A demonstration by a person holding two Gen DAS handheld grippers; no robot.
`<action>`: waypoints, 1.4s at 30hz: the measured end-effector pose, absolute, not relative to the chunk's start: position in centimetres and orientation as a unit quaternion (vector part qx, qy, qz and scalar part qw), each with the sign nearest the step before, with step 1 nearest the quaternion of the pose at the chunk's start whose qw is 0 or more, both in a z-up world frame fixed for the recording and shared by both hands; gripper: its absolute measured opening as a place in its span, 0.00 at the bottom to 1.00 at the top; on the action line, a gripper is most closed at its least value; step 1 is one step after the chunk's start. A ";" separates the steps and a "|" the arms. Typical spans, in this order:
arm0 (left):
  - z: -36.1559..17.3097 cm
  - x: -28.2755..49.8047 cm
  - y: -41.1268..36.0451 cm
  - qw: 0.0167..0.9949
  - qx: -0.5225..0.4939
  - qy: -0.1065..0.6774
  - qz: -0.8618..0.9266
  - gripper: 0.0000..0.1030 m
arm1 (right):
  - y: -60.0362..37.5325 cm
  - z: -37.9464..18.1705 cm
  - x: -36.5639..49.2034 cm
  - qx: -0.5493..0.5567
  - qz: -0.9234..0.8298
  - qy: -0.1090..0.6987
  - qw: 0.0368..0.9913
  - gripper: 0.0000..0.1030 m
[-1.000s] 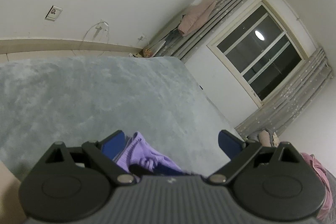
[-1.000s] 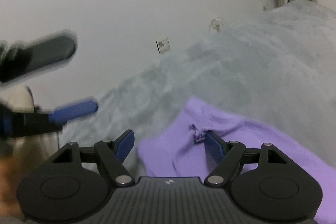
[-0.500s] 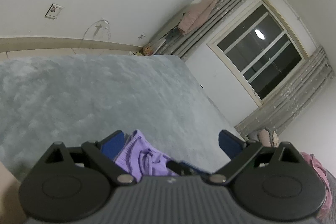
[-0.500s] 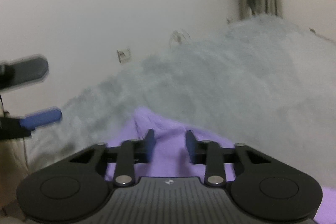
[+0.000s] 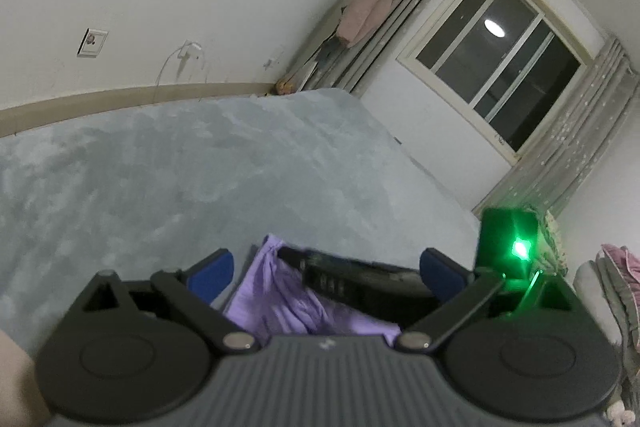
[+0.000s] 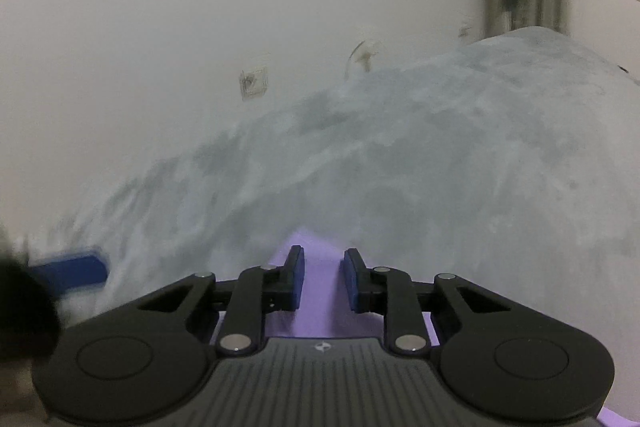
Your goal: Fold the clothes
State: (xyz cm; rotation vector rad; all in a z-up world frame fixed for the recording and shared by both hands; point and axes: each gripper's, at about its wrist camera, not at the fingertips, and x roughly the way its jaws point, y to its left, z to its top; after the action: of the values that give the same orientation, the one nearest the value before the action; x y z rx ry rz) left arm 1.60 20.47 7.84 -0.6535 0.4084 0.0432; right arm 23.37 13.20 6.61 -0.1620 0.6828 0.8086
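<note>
Right wrist view: right gripper (image 6: 323,277) points down onto the purple garment (image 6: 320,291), which lies on the grey plush blanket (image 6: 440,167). Jaws narrow, and they have just been closing. Purple cloth fills the slot between the blue pads (image 6: 297,281); whether the pads truly pinch it I cannot tell, a sliver of gap shows on each side. The garment's tip runs out toward 12 o'clock past the fingertips, and its bulk trails back toward 6 o'clock under the gripper body.

Left wrist view: left gripper (image 5: 326,267) stands wide, blue pads (image 5: 212,273) far apart and touching nothing. A bunched end of the same purple garment (image 5: 280,291) lies between them, nearer the left-side pad, at about 11 o'clock from the gripper body. The right gripper's dark finger (image 5: 344,273) crosses in from 3 o'clock and ends on the cloth's gathered tip; its green light (image 5: 520,249) glows at 2 o'clock.

Judgement: the right hand is the nearer one. The garment's long axis seems to run from that tip back toward the person, so the next lift or fold turns on the right hand's hold on this end. The left has yet to close on its own edge.
</note>
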 end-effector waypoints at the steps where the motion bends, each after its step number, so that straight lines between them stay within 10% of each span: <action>1: 7.8 1.6 20.6 0.926 -0.320 0.199 0.021 0.98 | 12.8 6.7 23.2 -0.069 0.385 0.326 0.860 0.21; 28: 7.6 1.4 21.1 0.922 -0.334 0.196 0.028 0.98 | 3.7 7.9 13.3 -0.082 0.456 0.309 0.831 0.30; 32: 6.9 2.2 19.7 0.926 -0.313 0.213 0.016 0.94 | -6.1 8.7 11.8 -0.077 0.330 0.290 0.895 0.51; 42: 4.2 5.0 17.4 0.932 -0.247 0.261 0.054 0.66 | -19.4 4.5 12.8 0.126 0.240 0.317 0.909 0.53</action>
State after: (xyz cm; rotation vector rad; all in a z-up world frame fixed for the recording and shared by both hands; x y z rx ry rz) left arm 5.00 17.37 4.21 -0.5055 0.5351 0.1105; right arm 12.84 -19.39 4.48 0.2590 0.6530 0.4941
